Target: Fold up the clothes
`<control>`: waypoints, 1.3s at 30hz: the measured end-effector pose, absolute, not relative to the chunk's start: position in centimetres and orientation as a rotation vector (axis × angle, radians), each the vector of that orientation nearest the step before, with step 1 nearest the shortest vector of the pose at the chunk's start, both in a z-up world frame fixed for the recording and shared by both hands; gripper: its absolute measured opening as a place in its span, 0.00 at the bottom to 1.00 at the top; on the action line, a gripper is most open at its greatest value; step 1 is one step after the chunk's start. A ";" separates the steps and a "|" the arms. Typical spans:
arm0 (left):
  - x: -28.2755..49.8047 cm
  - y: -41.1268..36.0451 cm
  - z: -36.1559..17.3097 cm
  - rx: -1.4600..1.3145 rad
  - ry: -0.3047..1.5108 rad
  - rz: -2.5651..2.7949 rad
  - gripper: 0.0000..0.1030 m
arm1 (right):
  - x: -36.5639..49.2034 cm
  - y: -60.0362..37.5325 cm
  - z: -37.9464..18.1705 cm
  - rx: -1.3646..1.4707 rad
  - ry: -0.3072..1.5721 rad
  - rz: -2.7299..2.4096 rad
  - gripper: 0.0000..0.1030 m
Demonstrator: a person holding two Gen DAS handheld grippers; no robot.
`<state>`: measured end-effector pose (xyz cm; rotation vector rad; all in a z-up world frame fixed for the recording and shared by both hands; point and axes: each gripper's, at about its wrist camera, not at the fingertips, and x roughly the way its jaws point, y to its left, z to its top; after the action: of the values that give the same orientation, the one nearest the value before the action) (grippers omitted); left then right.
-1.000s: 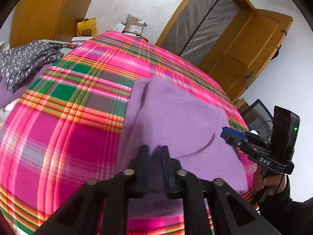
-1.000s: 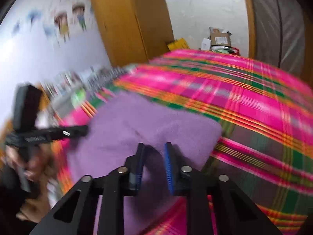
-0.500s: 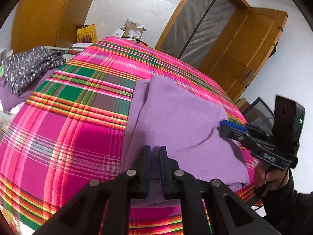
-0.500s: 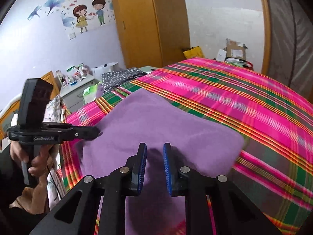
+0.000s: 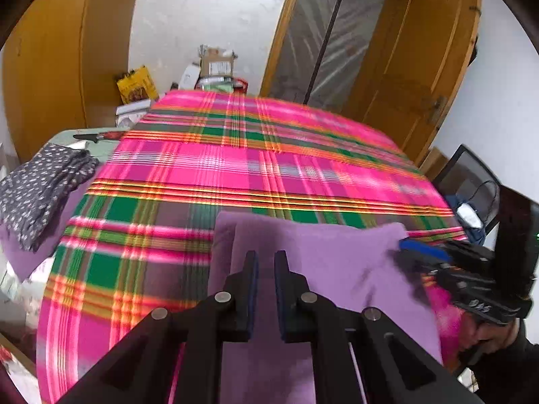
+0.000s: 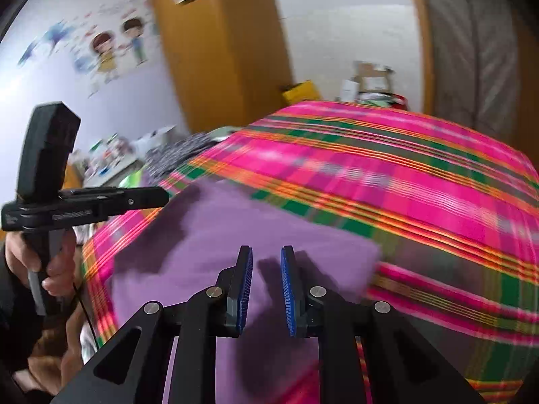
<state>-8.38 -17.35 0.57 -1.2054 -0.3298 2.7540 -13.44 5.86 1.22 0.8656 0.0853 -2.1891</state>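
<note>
One plaid bedspread [image 5: 303,165] (pink, green), wooden door [image 5: 421,77], white wall [image 5: 202,23]

A plain purple garment [image 5: 323,262] is lying on a pink plaid bedsheet [image 5: 303,155] (green and orange stripes crossing it).

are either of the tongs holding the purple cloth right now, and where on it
Neither hold is clear. The left tongs are nearly shut and the right tongs stand apart, both over the near part of the purple cloth; no fabric is visibly pinched.
</note>
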 end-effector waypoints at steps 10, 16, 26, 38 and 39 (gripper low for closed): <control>-10.8 -21.0 -2.6 -1.256 -0.636 2.628 0.03 | -16.1 6.8 -0.4 0.973 0.040 -2.195 0.17; -4.6 -19.4 -0.4 -1.128 -0.525 2.744 0.04 | -11.4 9.5 1.0 0.869 0.039 -2.107 0.18; 2.1 -18.3 -3.6 -1.136 -0.539 2.764 0.04 | -6.1 9.6 -1.0 0.848 0.179 -1.983 0.21; 2.1 -17.9 -2.2 -1.121 -0.511 2.803 0.06 | -5.4 10.2 -0.2 0.892 0.151 -2.039 0.27; 1.8 -18.0 -2.6 -1.141 -0.524 2.801 0.06 | -5.3 10.0 -0.2 0.895 0.153 -2.042 0.28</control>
<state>1.83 -18.03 -2.61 -1.1413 -0.5243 2.8009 -5.30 10.05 -0.18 0.8948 0.1534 -2.0424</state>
